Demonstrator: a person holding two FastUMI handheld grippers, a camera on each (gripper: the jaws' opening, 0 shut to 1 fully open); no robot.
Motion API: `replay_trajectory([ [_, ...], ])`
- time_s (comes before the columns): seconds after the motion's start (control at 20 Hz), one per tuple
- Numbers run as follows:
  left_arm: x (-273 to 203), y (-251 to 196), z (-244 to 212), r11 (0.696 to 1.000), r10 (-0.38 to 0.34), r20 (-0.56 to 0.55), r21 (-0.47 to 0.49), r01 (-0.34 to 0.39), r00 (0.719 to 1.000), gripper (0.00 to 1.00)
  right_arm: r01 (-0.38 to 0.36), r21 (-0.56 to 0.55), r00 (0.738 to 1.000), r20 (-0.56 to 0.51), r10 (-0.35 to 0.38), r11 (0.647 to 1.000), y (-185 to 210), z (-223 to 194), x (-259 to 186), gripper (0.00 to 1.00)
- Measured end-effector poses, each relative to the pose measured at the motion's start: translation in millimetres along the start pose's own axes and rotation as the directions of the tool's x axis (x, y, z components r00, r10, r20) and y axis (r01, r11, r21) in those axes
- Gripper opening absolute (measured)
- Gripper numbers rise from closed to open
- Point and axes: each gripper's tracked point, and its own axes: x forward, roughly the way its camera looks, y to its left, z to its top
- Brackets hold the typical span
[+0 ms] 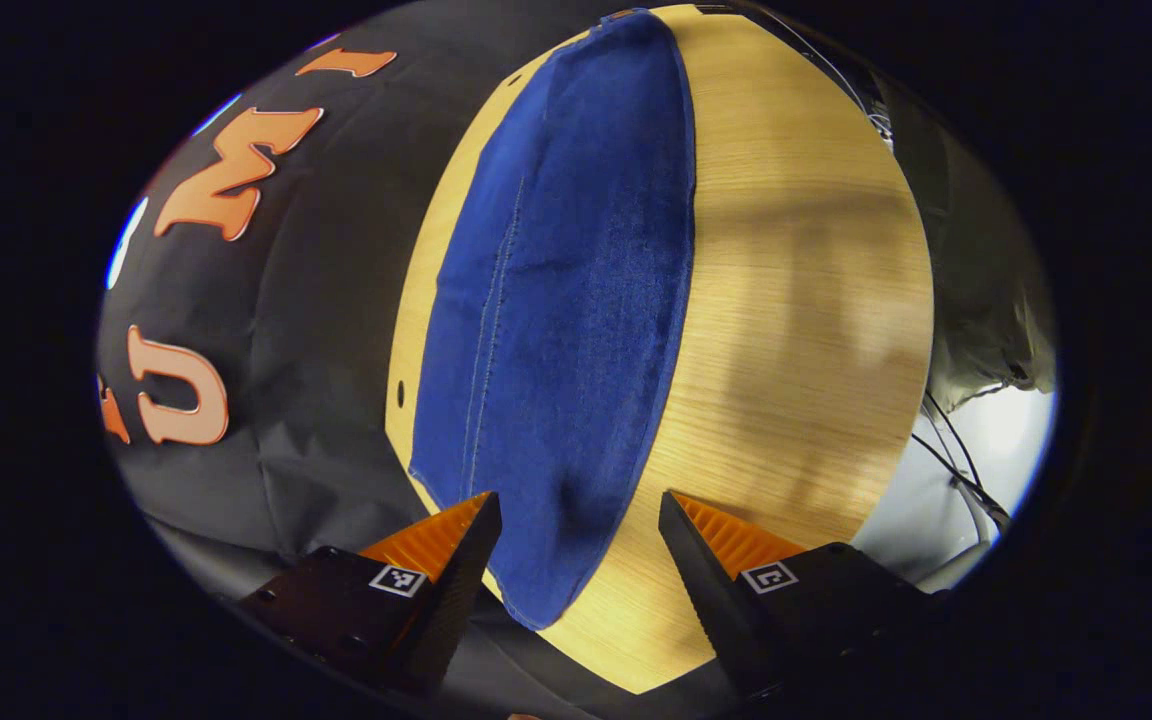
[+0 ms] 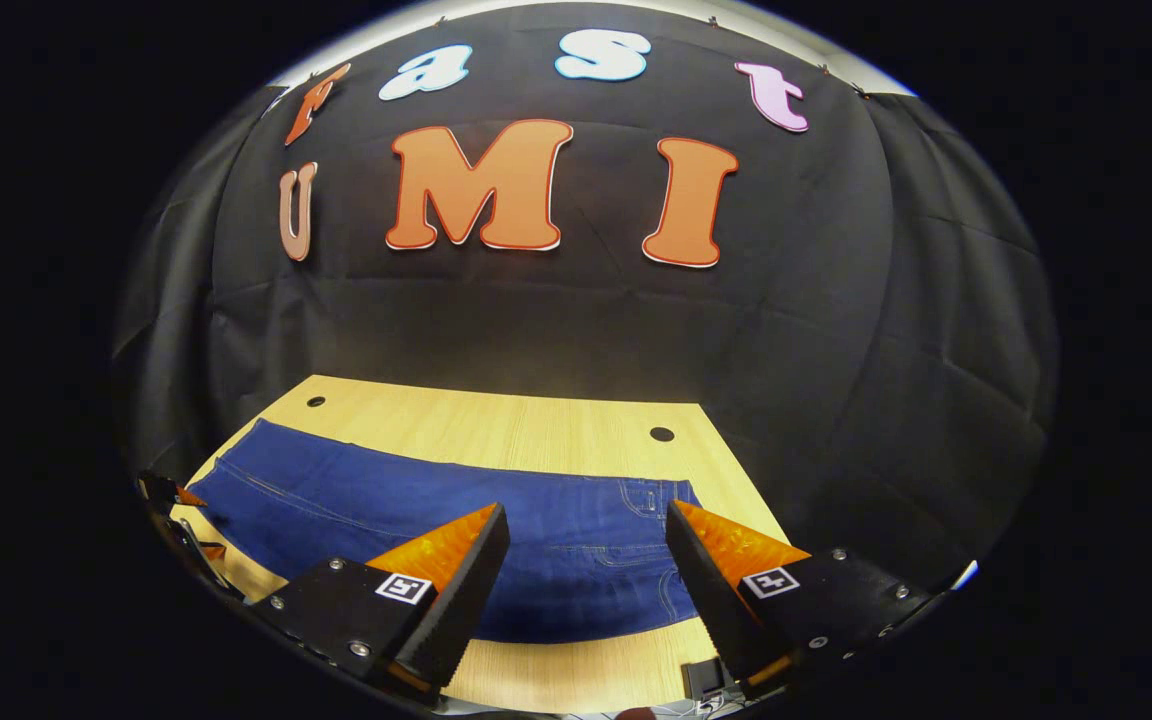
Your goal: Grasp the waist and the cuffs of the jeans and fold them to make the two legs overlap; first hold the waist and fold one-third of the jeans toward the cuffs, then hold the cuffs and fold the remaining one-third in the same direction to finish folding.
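Your left gripper [image 1: 581,520] is hovering with its jaws spread wide, holding nothing, and the near end of the jeans [image 1: 561,320] is lying just beyond and between its fingers. From there the jeans are stretching away from you as one long blue strip, flat on the wooden table [image 1: 796,330], close to the table's edge by the black cloth wall [image 1: 326,330]. Cables [image 1: 956,470] are hanging off the far side of the table.

Your right gripper [image 2: 586,530] is also standing wide open and gripping nothing, poised over the front edge of the jeans [image 2: 436,510]. In the right gripper view the jeans are lying lengthwise across the table [image 2: 496,415], pocket stitching toward the right end, near your right finger. At the left end you are seeing the other gripper [image 2: 171,500] low beside the denim. Behind the table the cloth wall [image 2: 576,320] is rising.
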Motion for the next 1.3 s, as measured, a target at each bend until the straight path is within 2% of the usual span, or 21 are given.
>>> replay_trajectory([
  [0.25, 27.2, 21.6, 3.2, 1.0, -0.013, 0.003, 0.028, 0.013, 1.0, 0.97, 0.023, 0.021, 1.0, -0.013, -0.023, 1.0, -8.1, -2.8, 1.6, 0.97],
  [0.45, 46.1, 36.8, 9.9, 0.997, 0.014, 0.007, 0.081, -0.014, 1.0, 0.9, 0.024, 0.031, 1.0, -0.021, -0.023, 0.999, -8.1, -3.6, 1.5, 0.97],
  [0.55, 56.5, 36.4, 9.1, 0.997, -0.011, 0.008, 0.078, 0.01, 1.0, 0.87, 0.016, 0.034, 1.0, -0.026, -0.015, 0.999, -5.8, -4.7, 0.8, 0.97],
  [0.6, 61.6, 38.7, 10.1, 0.997, -0.014, 0.008, 0.079, 0.013, 1.0, 0.74, 0.012, 0.036, 1.0, -0.03, -0.011, 0.999, -3.0, -5.7, 0.7, 0.97],
  [0.7, 71.0, 36.9, 9.7, 0.998, -0.035, 0.006, 0.059, 0.035, 0.999, 0.62, 0.005, 0.027, 0.999, -0.038, -0.004, 1.0, 1.1, -10.2, -0.2, 0.97],
  [0.75, 76.6, 34.1, 8.6, 0.998, -0.035, 0.003, 0.049, 0.035, 0.999, 0.43, 0.003, 0.02, 0.999, -0.04, -0.002, 1.0, 2.5, -12.6, -0.1, 0.97],
  [0.85, 78.1, 31.8, 12.0, 0.995, 0.004, -0.012, 0.098, -0.003, 1.0, 0.1, 0.006, -0.003, 0.999, -0.041, -0.006, 1.0, 0.5, -17.9, 0.6, 0.97],
  [0.9, 76.3, 31.4, 8.5, 0.993, 0.021, -0.042, 0.12, -0.016, 0.999, 0.11, 0.007, -0.027, 0.999, -0.042, -0.008, 1.0, -2.2, -20.8, 1.4, 0.97],
  [1.0, 65.8, 28.8, 9.8, 0.997, 0.007, -0.025, 0.082, -0.005, 1.0, 0.05, 0.027, -0.099, 0.999, -0.034, -0.03, 0.995, -15.4, -28.1, 5.1, 0.97],
  [1.1, 63.2, 24.6, 2.6, 0.999, -0.048, -0.028, -0.002, 0.048, 0.998, 0.04, 0.043, -0.226, 0.999, -0.01, -0.046, 0.973, -30.0, -33.0, 7.9, 0.97],
  [1.15, 61.9, 21.4, 0.0, 0.998, -0.066, -0.03, -0.019, 0.065, 0.997, 0.04, 0.044, -0.305, 0.999, 0.004, -0.045, 0.951, -37.7, -36.4, 9.1, 0.97],
  [1.2, 59.9, 21.6, 2.3, 0.998, -0.064, -0.024, -0.016, 0.064, 0.998, 0.04, 0.046, -0.383, 0.999, 0.014, -0.044, 0.922, -44.9, -40.4, 10.9, 0.98],
  [1.3, 55.0, 21.4, 1.9, 0.998, -0.057, -0.033, 0.011, 0.057, 0.998, 0.04, 0.018, -0.546, 0.999, -0.028, -0.039, 0.838, -57.7, -65.7, 18.4, 0.98],
])
